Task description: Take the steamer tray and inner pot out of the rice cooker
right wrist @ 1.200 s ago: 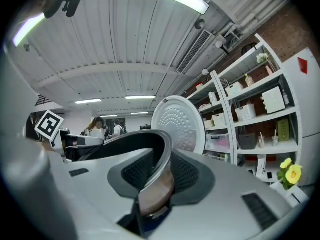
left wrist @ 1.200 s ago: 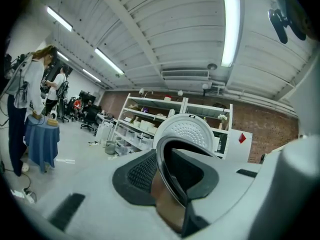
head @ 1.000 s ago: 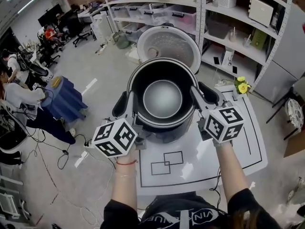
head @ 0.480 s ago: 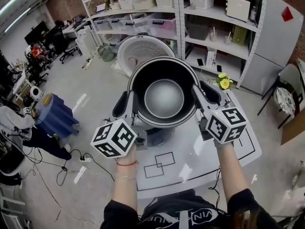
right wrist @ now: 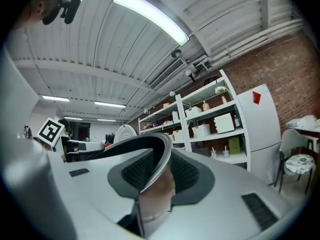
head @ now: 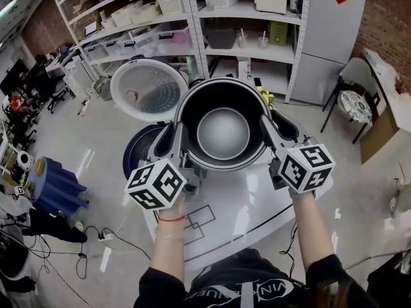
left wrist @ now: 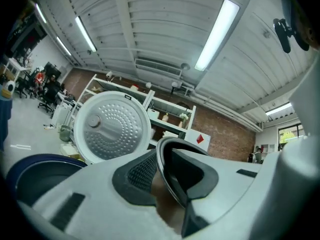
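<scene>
The left gripper [head: 177,138] is clamped on the rim of the inner pot [head: 223,132] at the pot's 9 o'clock, one ribbed pad inside the wall and one outside, as the left gripper view [left wrist: 161,170] shows; the right gripper [head: 266,131] is closed the same way on the rim at 3 o'clock, with the thin metal lip pinched between its pads in the right gripper view [right wrist: 154,173]; both sets of jaws stand narrow, with only the pot's wall between them.

The inner pot hangs upright between the two grippers, out of the cooker, mouth up, dark inside with a pale round bottom; the white table [head: 257,205], with black outlines drawn on it, lies below at the pot's 6 o'clock.

The rice cooker [head: 136,149], dark blue, sits at the pot's 9 o'clock, partly behind the left gripper; its lid [head: 149,90] stands open at 10 o'clock, perforated inner face turned toward the pot.

Metal shelves [head: 231,18] holding boxes and baskets run across 12 o'clock; a blue bin [head: 54,186] stands on the floor at 8 o'clock, well apart.
</scene>
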`<state>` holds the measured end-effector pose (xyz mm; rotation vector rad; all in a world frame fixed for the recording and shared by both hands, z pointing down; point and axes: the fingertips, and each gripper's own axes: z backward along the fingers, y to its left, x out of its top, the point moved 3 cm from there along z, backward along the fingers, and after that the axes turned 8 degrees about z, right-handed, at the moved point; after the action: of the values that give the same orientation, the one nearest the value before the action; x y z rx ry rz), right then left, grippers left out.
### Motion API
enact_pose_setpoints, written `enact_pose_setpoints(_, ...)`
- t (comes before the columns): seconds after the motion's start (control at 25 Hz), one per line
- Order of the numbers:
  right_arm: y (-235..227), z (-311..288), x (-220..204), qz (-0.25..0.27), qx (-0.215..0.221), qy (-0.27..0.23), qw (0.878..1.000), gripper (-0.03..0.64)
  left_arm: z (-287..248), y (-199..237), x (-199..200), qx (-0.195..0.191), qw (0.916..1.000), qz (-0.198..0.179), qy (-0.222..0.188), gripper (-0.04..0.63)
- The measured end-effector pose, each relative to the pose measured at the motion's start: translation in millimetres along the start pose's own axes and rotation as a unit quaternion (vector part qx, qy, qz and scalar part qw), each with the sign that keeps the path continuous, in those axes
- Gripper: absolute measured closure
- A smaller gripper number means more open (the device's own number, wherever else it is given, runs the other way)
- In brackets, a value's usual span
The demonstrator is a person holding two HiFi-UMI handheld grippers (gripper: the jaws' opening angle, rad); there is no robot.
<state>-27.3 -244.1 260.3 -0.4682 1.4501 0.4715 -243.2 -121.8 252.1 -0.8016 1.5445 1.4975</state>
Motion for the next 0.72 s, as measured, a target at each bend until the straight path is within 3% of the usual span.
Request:
enact_pose_setpoints(0.32,-63,67,-24,-0.003,-0.102,0.027,0.994,0.515,-45,-47,-75,-0.071,0.9939,0.024,0.081,0.510)
enact_pose_setpoints(0.72,-108,146,-70,-0.024,-0.199,0.073,0.977,0.515,-74,-94,-161,-0.130,0.9754,0.040,0.173,0.510)
